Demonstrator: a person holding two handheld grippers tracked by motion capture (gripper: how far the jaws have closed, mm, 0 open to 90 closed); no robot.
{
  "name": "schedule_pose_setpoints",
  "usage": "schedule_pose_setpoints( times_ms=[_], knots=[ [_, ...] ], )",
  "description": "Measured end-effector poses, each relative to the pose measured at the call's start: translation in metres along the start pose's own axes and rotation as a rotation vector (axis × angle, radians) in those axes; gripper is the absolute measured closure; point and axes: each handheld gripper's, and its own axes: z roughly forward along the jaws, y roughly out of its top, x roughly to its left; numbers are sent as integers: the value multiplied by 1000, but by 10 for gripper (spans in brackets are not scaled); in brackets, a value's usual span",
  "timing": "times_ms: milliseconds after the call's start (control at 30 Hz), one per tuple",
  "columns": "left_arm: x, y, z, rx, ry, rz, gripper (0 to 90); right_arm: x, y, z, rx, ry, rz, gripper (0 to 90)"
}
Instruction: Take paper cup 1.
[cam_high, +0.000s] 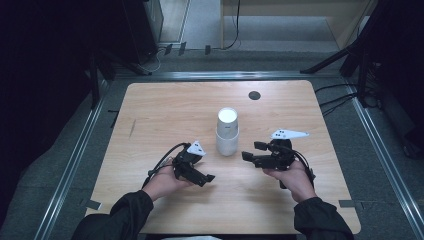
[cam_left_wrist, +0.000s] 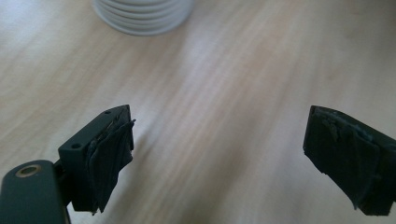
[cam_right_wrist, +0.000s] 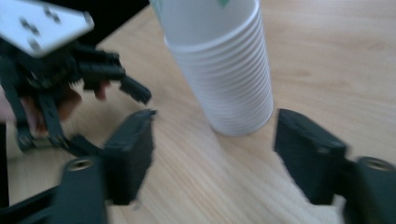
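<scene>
White paper cups (cam_high: 227, 132), stacked upright on the table (cam_high: 150, 120), look light and crushable, best pinched mid-stack; left gripper (cam_high: 202, 176) and right gripper (cam_high: 250, 151) jaws both gape empty.

From above I see one obstacle on the desk (cam_high: 165, 110): the stack of white paper cups (cam_high: 227, 132), upright at frame centre. The upper left, upper right and lower middle of the desk lie bare, so I could pass there freely. My left tongs (cam_high: 200, 172) sit lower left of the stack, my right tongs (cam_high: 254, 151) just right of it, each with a gap of bare wood before the cups. In the right gripper view the stack stands ahead between my parted jaws, not touching, with the left tongs (cam_right_wrist: 116, 88) crowding the upper left. In the left gripper view the stack's base (cam_left_wrist: 142, 16) sits at the top edge, open wood below
</scene>
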Motion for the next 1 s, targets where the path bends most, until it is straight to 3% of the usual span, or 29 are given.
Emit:
schedule_pose_setpoints(
  times_ms=[100, 200, 233, 267, 300, 400, 433, 500, 567, 667, 733, 800, 867, 900, 1000],
  knots=[
    [-2, 3, -5, 5, 18, 14, 150, 3, -3, 5, 81, -13, -39, 404],
    [-3, 4, -6, 12, 12, 13, 151, 6, -2, 8, 122, -7, -45, 406],
    [-3, 4, -7, 16, -5, 1, 151, 9, -2, 9, 158, -22, -87, 403],
    [-3, 4, -7, 16, -5, 1, 155, 9, -2, 9, 158, -22, -87, 403],
    [-3, 4, -8, 25, -12, 1, 170, 12, 0, 9, 183, -56, -136, 398],
    [-4, 3, -12, 11, -19, -2, 243, 15, 2, 8, 186, -84, -167, 388],
    [-1, 3, -16, -11, -36, -33, 243, 15, 5, 4, 168, -80, -162, 361],
    [1, 3, -17, -15, -43, -41, 243, 15, 8, 0, 144, -68, -141, 335],
    [4, 3, -21, -15, -35, -55, 243, 15, 10, -3, 168, -84, -133, 286],
    [5, 3, -23, -16, -37, -56, 245, 15, 12, -5, 187, -91, -130, 362],
    [5, 3, -26, -13, -36, -54, 245, 15, 16, -8, 185, -32, -130, 383],
    [5, 3, -29, -15, -36, -52, 245, 14, 21, -9, 194, -11, -114, 383],
    [6, 2, -32, -20, -33, -54, 245, 15, 25, -9, 199, -35, -153, 365],
    [8, 0, -35, -27, -28, -59, 245, 16, 28, -9, 207, -71, -193, 318],
    [8, -1, -37, -41, -29, -67, 245, 16, 32, -9, 216, -86, -233, 299]
  ],
)
